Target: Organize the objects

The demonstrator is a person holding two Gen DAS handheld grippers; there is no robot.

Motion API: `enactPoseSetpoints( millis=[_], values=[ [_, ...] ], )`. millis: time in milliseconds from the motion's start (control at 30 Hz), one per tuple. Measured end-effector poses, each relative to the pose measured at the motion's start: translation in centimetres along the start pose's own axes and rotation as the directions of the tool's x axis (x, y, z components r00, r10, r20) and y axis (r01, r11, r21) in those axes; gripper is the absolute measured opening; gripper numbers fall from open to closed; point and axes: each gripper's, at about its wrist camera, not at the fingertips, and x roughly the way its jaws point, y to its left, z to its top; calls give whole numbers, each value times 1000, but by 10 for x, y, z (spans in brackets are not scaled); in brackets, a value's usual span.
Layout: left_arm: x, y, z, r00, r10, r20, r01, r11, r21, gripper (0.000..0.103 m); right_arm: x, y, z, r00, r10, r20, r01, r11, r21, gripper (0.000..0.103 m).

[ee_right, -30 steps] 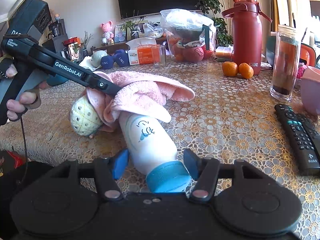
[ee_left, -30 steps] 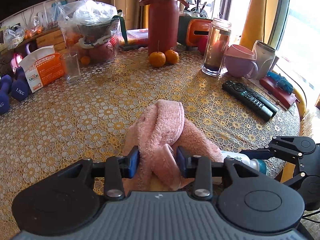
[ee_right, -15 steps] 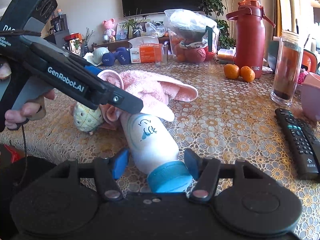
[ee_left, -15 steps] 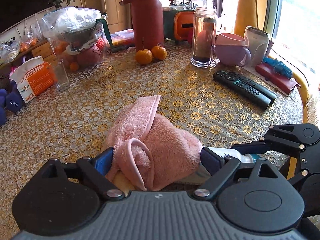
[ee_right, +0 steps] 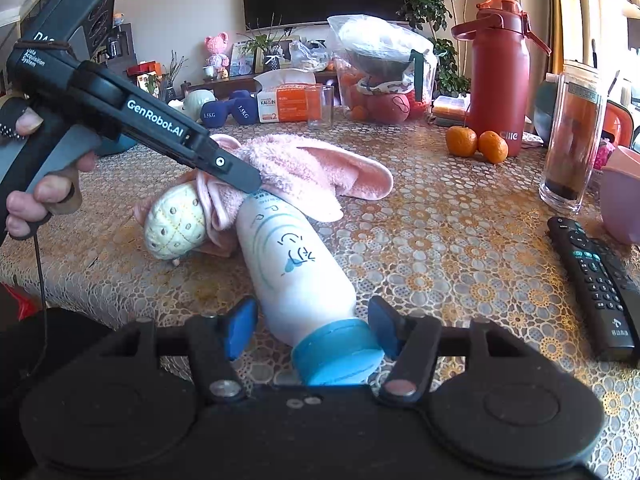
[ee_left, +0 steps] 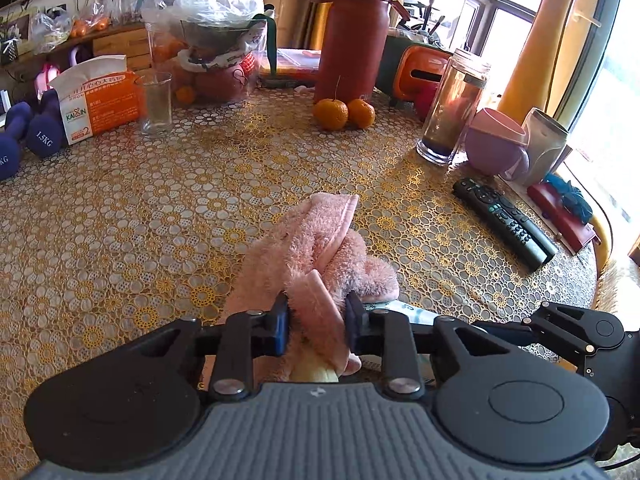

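A pink fluffy towel (ee_left: 320,248) lies bunched on the table, draped over a white bottle with a blue cap (ee_right: 296,264) and a cream quilted ball (ee_right: 174,226). My left gripper (ee_left: 316,322) is shut on a fold of the towel at its near end; it also shows in the right wrist view (ee_right: 244,178). My right gripper (ee_right: 312,326) is open, with its fingers on either side of the lying bottle's cap end, not pressing it. The bottle's far end is hidden under the towel.
A black remote (ee_left: 504,222) lies at the right. Two tangerines (ee_left: 344,114), a red jug (ee_left: 354,36), a tall glass jar (ee_left: 452,108), a pink cup (ee_left: 496,144), a drinking glass (ee_left: 156,102), a tissue box (ee_left: 100,100) and purple dumbbells (ee_left: 40,132) ring the table's back.
My left gripper was shut on the towel, opened wide half a second ago, and has now closed again on a fold of it. The right gripper and bottle have stayed put.
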Motion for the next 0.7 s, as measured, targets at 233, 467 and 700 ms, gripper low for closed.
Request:
enactPoseSetpoints(
  millis=[233, 467, 700],
  values=[
    [-29, -26, 2, 997, -70, 38, 67, 995, 71, 23, 1, 1, 0, 1000, -11, -4, 11, 1000, -8, 61],
    [-42, -78, 5, 969, -246, 16, 241, 959, 149, 23, 2, 3, 0, 1000, -19, -11, 19, 1000, -18, 61],
    [-8, -103, 0, 962, -262, -74, 272, 945, 184, 23, 1, 6, 0, 1000, -22, -11, 21, 999, -36, 61]
  ],
)
